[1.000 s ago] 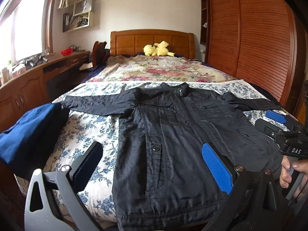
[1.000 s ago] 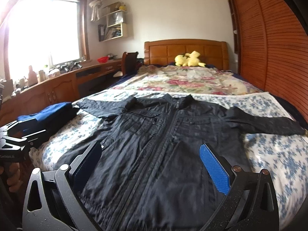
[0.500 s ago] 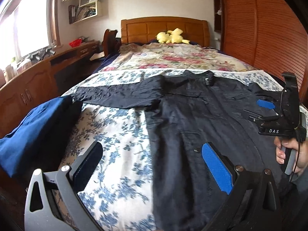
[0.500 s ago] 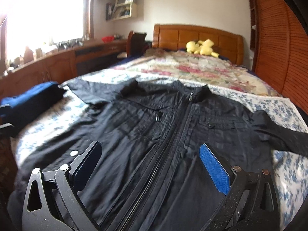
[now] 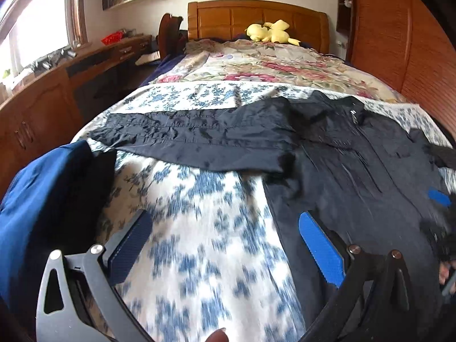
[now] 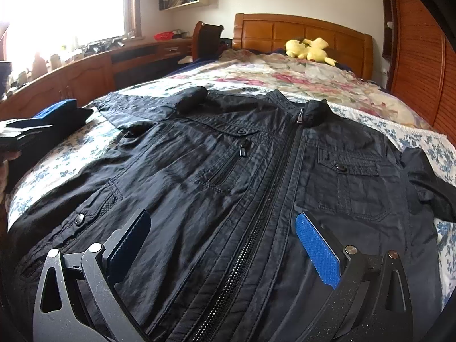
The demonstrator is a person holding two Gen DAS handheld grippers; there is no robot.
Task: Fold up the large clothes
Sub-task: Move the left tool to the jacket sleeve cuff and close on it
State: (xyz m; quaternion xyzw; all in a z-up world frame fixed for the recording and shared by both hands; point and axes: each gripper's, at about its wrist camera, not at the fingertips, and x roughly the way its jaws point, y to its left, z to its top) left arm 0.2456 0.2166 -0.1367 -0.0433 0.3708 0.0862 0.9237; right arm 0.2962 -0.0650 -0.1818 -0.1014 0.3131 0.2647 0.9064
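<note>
A large black zip jacket (image 6: 256, 171) lies face up and spread flat on the blue-flowered bedspread (image 5: 205, 250), collar toward the headboard. Its left sleeve (image 5: 199, 136) stretches out sideways across the bed. My left gripper (image 5: 225, 236) is open and empty, low over the bedspread beside the jacket's left edge. My right gripper (image 6: 222, 236) is open and empty, just above the jacket's lower front, astride the zipper (image 6: 256, 228). The jacket's right sleeve (image 6: 427, 179) lies bent at the right side.
A folded blue garment (image 5: 42, 199) lies at the bed's left edge. A yellow plush toy (image 6: 310, 48) sits by the wooden headboard (image 6: 299, 31). A wooden desk (image 5: 42, 94) runs along the left wall. Slatted wardrobe doors (image 6: 421, 57) stand on the right.
Both grippers have moved forward and lower over the bed. The left one has swung left, off the jacket toward its left sleeve. The jacket has not moved.
</note>
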